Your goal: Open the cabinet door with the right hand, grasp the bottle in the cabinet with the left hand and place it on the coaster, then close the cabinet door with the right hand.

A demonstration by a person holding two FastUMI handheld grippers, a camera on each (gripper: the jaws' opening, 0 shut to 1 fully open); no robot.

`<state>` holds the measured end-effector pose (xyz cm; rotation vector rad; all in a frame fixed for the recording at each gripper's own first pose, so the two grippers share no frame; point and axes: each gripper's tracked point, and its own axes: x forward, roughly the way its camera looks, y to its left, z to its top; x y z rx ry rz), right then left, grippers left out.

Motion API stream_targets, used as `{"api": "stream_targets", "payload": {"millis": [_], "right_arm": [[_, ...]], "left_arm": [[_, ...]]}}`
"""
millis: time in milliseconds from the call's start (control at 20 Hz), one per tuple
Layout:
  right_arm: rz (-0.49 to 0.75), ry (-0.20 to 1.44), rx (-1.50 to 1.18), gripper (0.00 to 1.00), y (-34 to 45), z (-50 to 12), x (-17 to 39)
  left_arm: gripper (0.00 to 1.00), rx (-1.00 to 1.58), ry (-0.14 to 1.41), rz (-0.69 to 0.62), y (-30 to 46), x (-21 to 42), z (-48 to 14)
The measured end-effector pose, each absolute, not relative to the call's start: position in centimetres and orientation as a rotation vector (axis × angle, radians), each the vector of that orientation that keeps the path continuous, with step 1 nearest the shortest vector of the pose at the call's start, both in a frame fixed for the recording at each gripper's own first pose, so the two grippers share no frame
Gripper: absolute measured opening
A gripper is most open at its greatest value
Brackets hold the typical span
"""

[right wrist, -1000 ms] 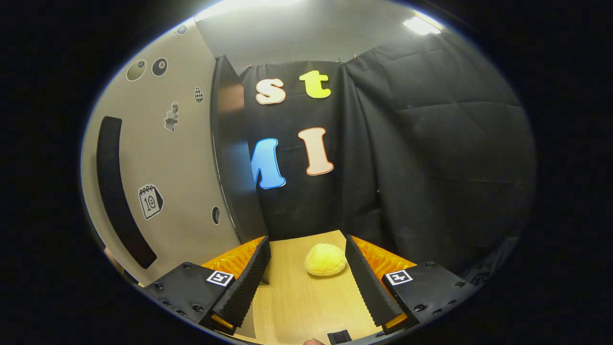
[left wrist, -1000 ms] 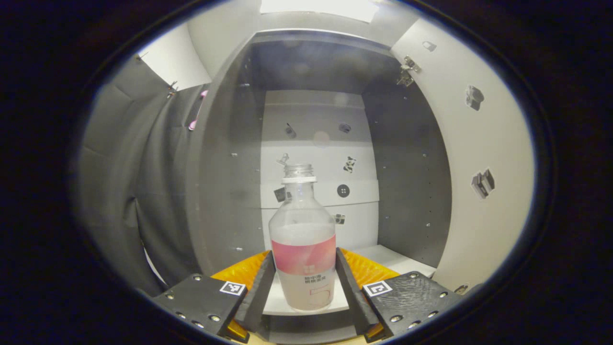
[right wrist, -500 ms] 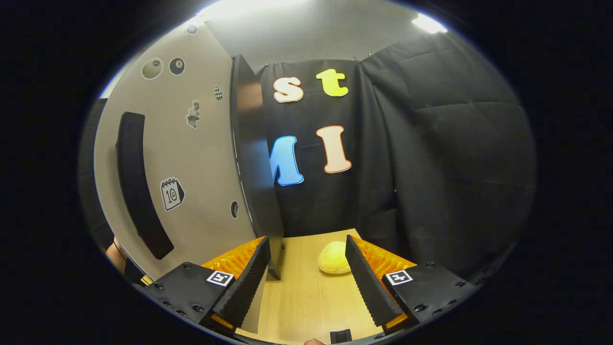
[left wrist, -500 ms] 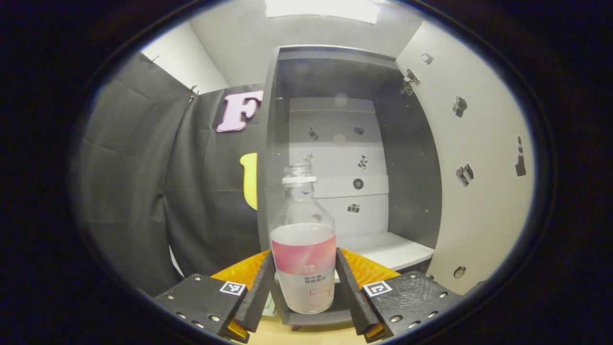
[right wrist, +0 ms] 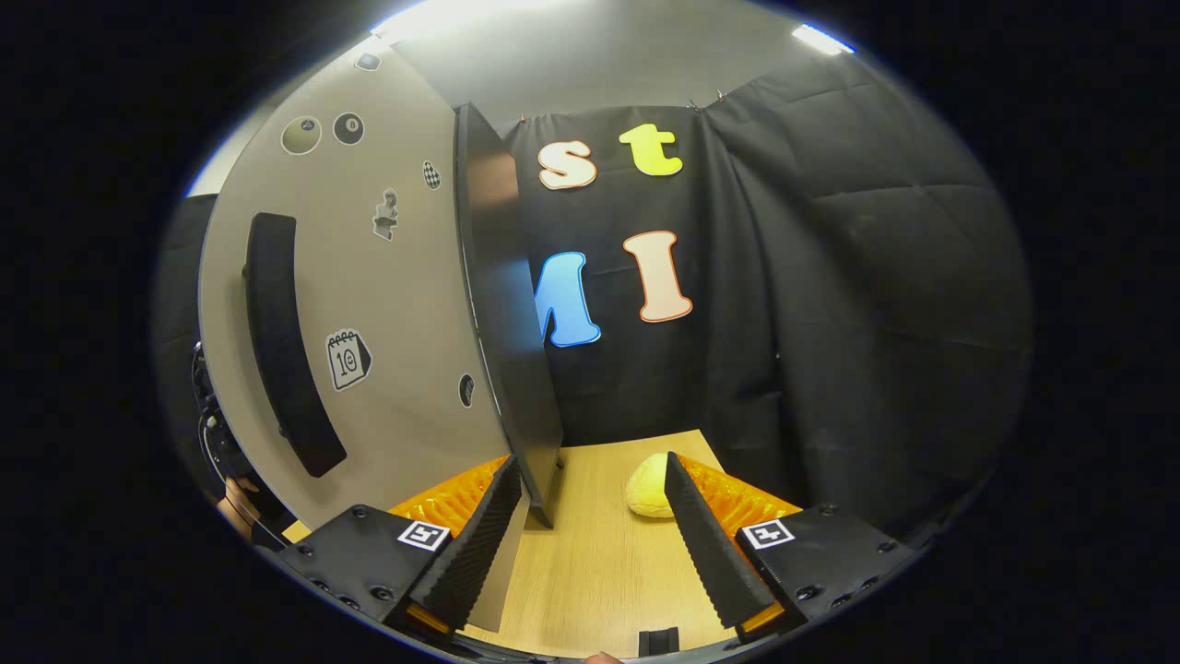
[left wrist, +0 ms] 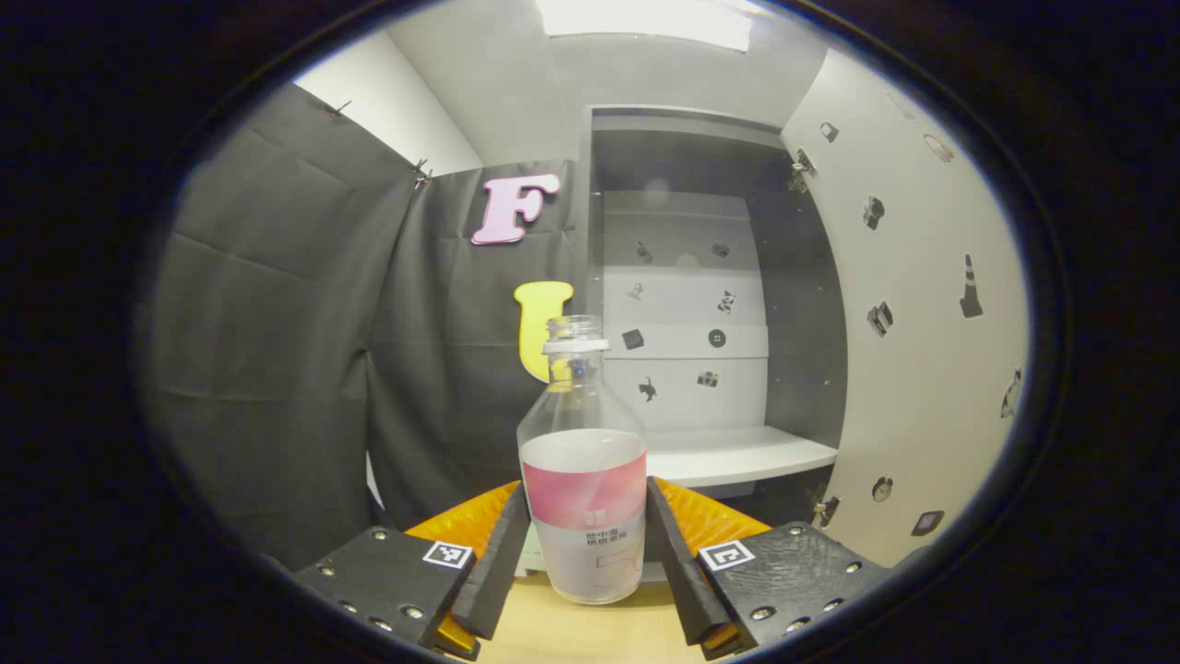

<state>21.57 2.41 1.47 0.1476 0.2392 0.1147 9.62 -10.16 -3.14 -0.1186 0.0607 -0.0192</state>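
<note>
Left tool (left wrist: 586, 544) is clamped on the bottle (left wrist: 583, 480), both fingers (left wrist: 502, 563) pressed against its sides at the label. A second ago the bottle stood on the cabinet's shelf (left wrist: 737, 456) inside the cabinet (left wrist: 687, 304); it has since come out, and now hangs in front of the cabinet and left of the opening, over the wooden worktop (left wrist: 590, 632), with the shelf well behind it. The cabinet itself looks farther off than before. The bottle stands upright, long axis vertical, uncapped neck pointing up, a pink band around its middle. The cabinet door (left wrist: 913, 332) is swung wide open at the right, pale and dotted with small stickers. Black cloth lines the booth's walls beside the cabinet.

Right tool (right wrist: 590, 544) has its fingers spread apart and holds nothing; it has drifted so that the door's outer face (right wrist: 369, 314), with its dark handle (right wrist: 286, 341), fills more of the left. On the worktop (right wrist: 599, 563) lies a yellow lump (right wrist: 650, 486), now half hidden by one finger (right wrist: 714, 544).
</note>
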Motion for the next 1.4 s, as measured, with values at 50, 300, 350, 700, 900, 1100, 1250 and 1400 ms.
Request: {"api": "stream_targets", "payload": {"millis": [50,300,350,700,900,1100,1250,1400], "right_arm": [[0.117,0.237,0.15,0.94,2.3,1.5,21.6],[0.123,0.248,0.161,0.99,2.0,0.8,21.4],[0.122,0.245,0.161,0.94,1.9,0.7,21.4],[0.101,0.28,0.161,0.99,1.0,-1.6,20.8],[0.077,0.302,0.172,0.99,0.5,-2.7,20.7],[0.056,0.317,0.161,0.99,-0.1,-3.5,20.4],[0.039,0.326,0.159,0.94,-0.6,-3.8,19.9],[0.021,0.338,0.153,0.99,-1.1,-4.3,19.6]], "left_arm": [[0.71,-0.121,0.074,0.0,-9.6,8.8,-3.9],[0.71,-0.159,0.119,0.053,-8.1,5.3,-7.8],[0.71,-0.163,0.132,0.064,-7.8,4.7,-8.8],[0.72,-0.191,0.22,0.095,-7.0,1.5,-16.4],[0.72,-0.232,0.275,0.111,-6.8,0.0,-20.6],[0.72,-0.225,0.322,0.123,-7.0,-1.0,-24.2],[0.77,-0.218,0.339,0.125,-7.4,-1.2,-26.4],[0.71,-0.181,0.353,0.131,-7.9,-1.4,-28.1]]}}
